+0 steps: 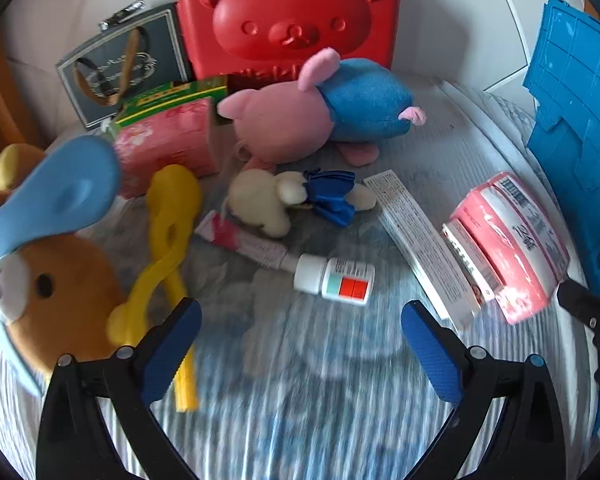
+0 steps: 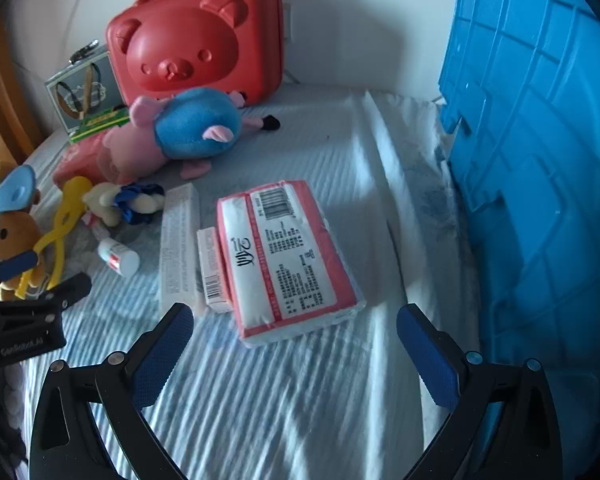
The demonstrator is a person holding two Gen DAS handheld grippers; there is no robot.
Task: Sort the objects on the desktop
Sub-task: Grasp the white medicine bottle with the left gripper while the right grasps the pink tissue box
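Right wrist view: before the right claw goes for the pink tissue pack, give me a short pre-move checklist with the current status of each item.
1. Right claw open and empty: ok.
2. Tissue pack lies flat ahead of the claw, top uncovered: ok.
3. Pack free of neighbours: not ok, a small box sits against its left edge.
4. Left claw open, empty, and off to the left of the pack: ok.
5. Blue crate within view on the right: ok; whether its inside is free, cannot tell.
6. Cloth under the pack: wrinkled, may bunch when gripping.
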